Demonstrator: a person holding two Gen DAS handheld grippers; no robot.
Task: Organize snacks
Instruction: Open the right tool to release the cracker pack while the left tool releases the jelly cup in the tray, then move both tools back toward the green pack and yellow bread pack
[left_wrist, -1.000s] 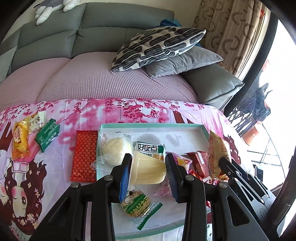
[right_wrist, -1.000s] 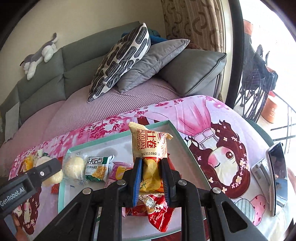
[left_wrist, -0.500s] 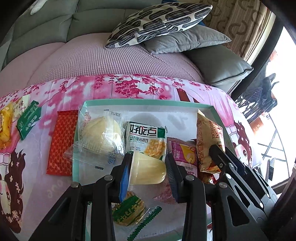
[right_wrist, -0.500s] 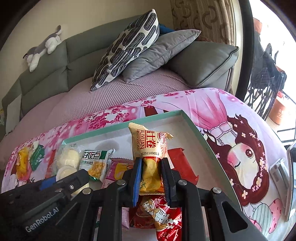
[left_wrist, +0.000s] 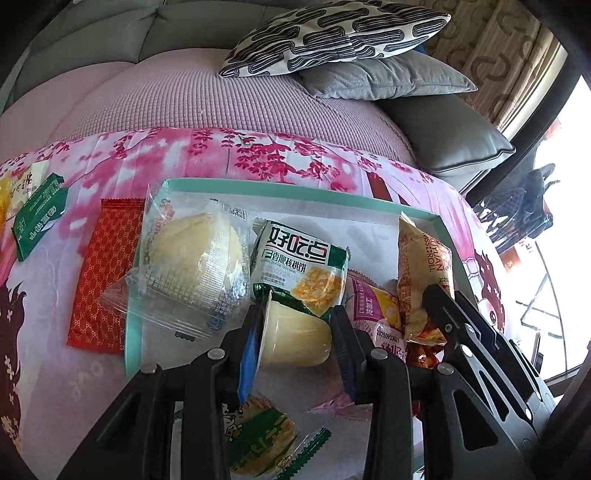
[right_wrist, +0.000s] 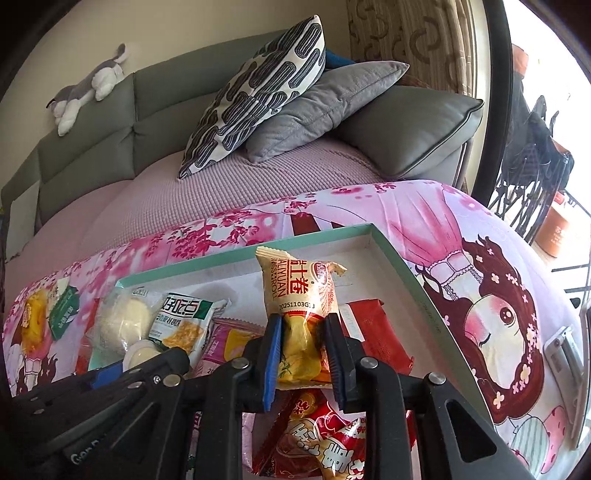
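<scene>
Left wrist view: left gripper (left_wrist: 295, 332) pinched tight on a yellow jelly cup (left_wrist: 295, 338), lying sideways, low over the tray (left_wrist: 280, 190), walnut-cookie packet (left_wrist: 299, 273) just ahead.

Right wrist view: right gripper (right_wrist: 303, 354) squeezing an upright swiss roll packet (right_wrist: 301, 295), long side pointing up, over the tray's right half, red packet (right_wrist: 380, 339) just beside.
</scene>
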